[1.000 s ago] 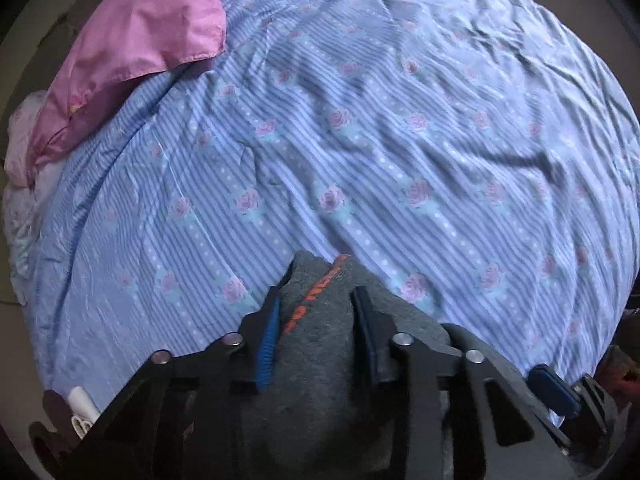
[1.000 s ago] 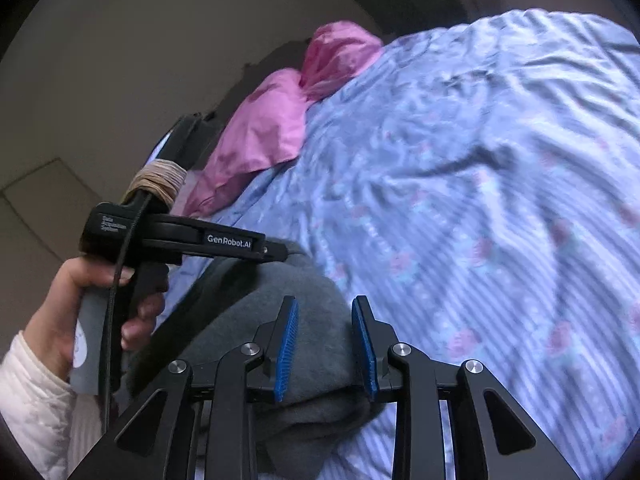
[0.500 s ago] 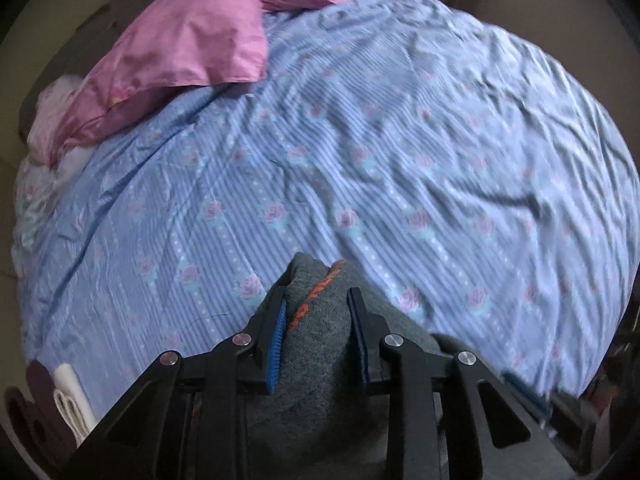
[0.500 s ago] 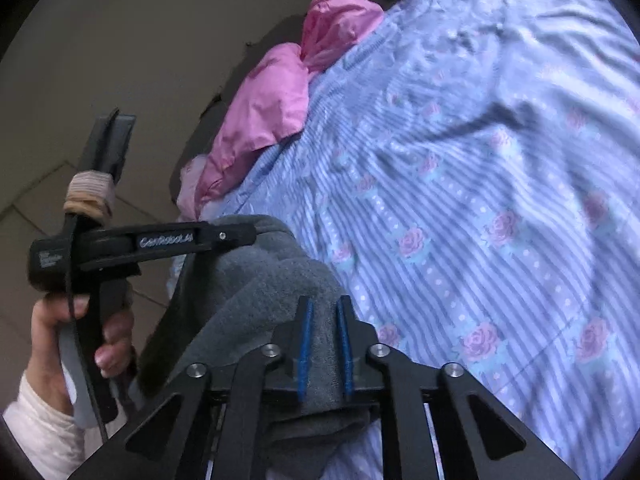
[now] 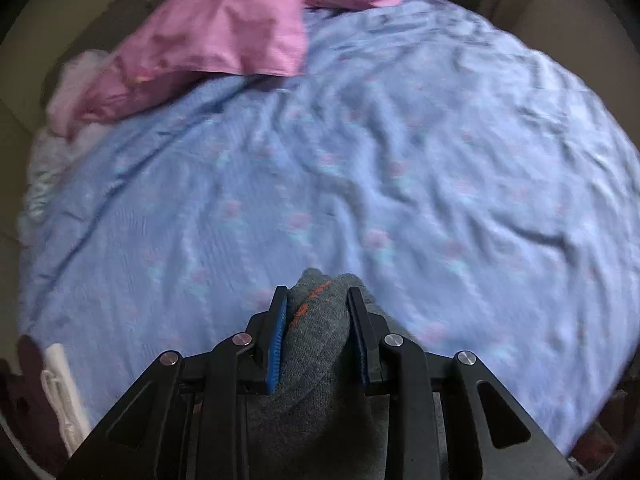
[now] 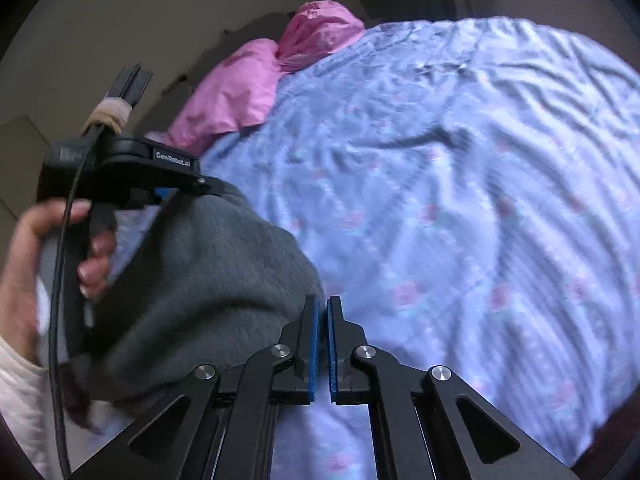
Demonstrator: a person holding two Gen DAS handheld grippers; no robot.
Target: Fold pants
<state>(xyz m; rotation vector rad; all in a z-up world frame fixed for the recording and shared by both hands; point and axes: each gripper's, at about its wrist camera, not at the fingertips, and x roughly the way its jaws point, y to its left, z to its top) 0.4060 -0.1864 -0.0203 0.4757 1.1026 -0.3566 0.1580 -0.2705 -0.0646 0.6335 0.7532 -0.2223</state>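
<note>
The grey pants (image 5: pixel 316 344), with orange lettering near the top, hang bunched between the pads of my left gripper (image 5: pixel 316 300), which is shut on them above the bed. In the right wrist view a hand (image 6: pixel 36 264) holds that left gripper (image 6: pixel 200 188), and the pants (image 6: pixel 192 280) droop from it as a thick grey bundle. My right gripper (image 6: pixel 322 308) sits just right of the bundle with its blue pads pressed together. No cloth shows between them. The grey cloth brushes the outside of the left finger.
A bed with a blue striped, rose-patterned sheet (image 5: pixel 400 180) fills both views. Pink pillows (image 5: pixel 224 36) lie at the far end, seen too in the right wrist view (image 6: pixel 240 92). Pale bedding (image 5: pixel 52 160) bunches at the left edge. A white object (image 5: pixel 60 392) lies below it.
The right jaws went from apart around the grey cloth to pressed together beside it. The left gripper has tilted and rolled, still gripping the pants; more of the pillows now shows.
</note>
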